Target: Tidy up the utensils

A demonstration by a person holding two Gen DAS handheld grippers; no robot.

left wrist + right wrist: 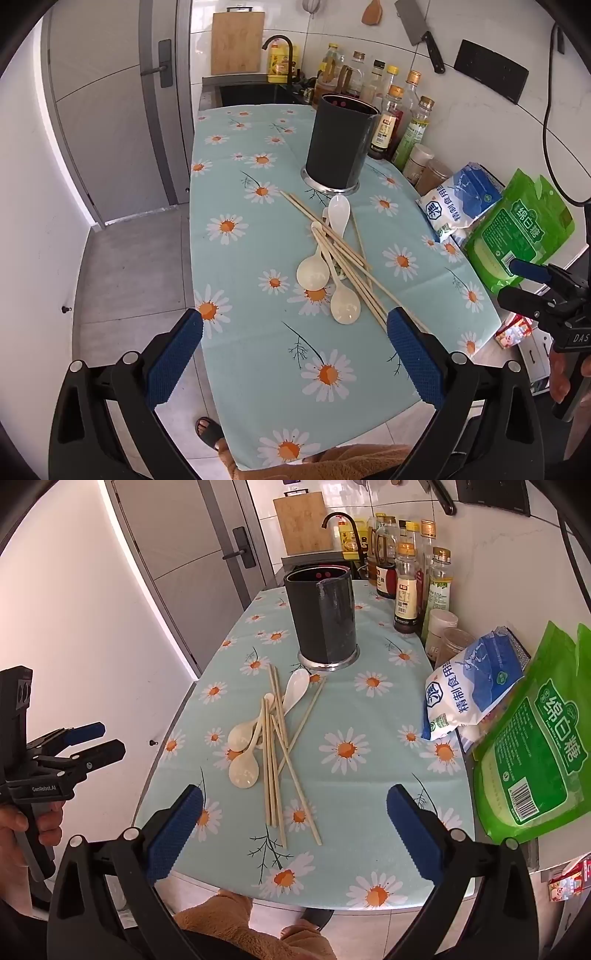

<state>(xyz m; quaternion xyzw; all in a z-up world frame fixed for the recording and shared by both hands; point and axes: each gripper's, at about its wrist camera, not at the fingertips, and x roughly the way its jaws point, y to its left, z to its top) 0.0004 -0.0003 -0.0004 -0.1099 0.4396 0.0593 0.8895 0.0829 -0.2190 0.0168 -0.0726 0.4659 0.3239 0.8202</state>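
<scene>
The left gripper [295, 354] hangs with jaws spread wide and nothing in them, above the near end of the bench [236, 369]. The pile lies straight ahead of it, a little right of centre, between it and the holder [341, 142] standing upright at the far side.

In the pile, two cream spoons [314, 271] lie bowl-toward-me, handles pointing away to the holder; one white spoon [339, 214] lies just before the holder's base. The chopsticks [347, 266] cross over the spoons, long axes running far-left to near-right. I count about eight; where they overlap I cannot be sure.

The right gripper [295, 834] is likewise wide open and empty. The chopsticks' near tips end just ahead of it, nearly in line with its fingers, so I judge it the nearer one for them.
</scene>
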